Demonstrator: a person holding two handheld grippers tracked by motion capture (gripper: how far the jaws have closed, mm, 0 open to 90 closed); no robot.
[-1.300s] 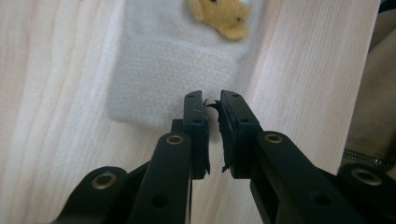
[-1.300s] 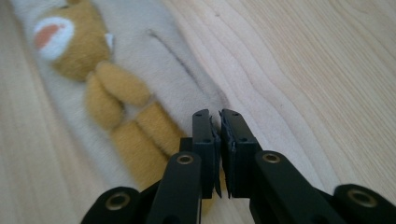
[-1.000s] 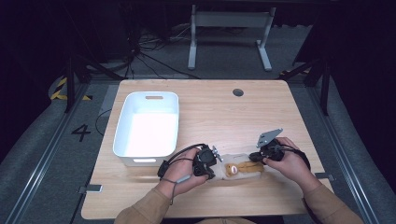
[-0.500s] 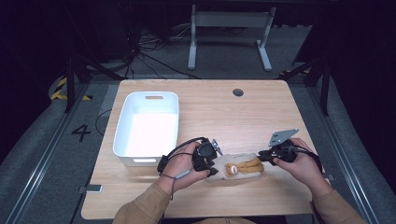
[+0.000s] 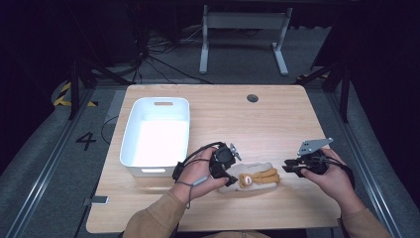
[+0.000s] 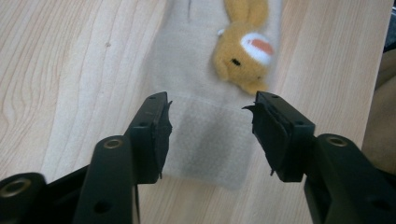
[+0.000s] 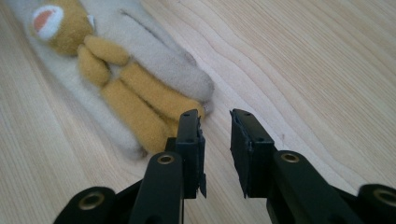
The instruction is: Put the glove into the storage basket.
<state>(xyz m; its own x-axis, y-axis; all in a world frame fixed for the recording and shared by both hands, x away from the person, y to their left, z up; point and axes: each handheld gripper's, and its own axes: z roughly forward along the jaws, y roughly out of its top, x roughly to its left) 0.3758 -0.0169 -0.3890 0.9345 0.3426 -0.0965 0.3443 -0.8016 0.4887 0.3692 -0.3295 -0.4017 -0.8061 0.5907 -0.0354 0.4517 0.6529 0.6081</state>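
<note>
A cream fleece mitten (image 5: 257,170) with a yellow plush animal (image 5: 246,180) sewn on it lies flat on the wooden table (image 5: 257,124) near the front edge. My left gripper (image 5: 230,179) is at its left end. In the left gripper view the jaws (image 6: 210,107) have just been opening and stand wide on either side of the mitten's cuff (image 6: 205,140), with the pads off it. My right gripper (image 5: 288,166) is a little right of the mitten. Its jaws (image 7: 215,121) have also just been opening and have nothing between them; the yellow plush limbs (image 7: 135,98) lie just beyond the left jaw.
An empty white plastic bin (image 5: 130,144) stands on the table's left half, just left of my left hand. A small round hole (image 5: 252,98) sits near the table's far edge. Bare wood spreads behind and to the right of the mitten.
My right gripper has drawn back to the right, off the mitten's end, and both pairs of jaws have opened. The left hand has stayed in place.
</note>
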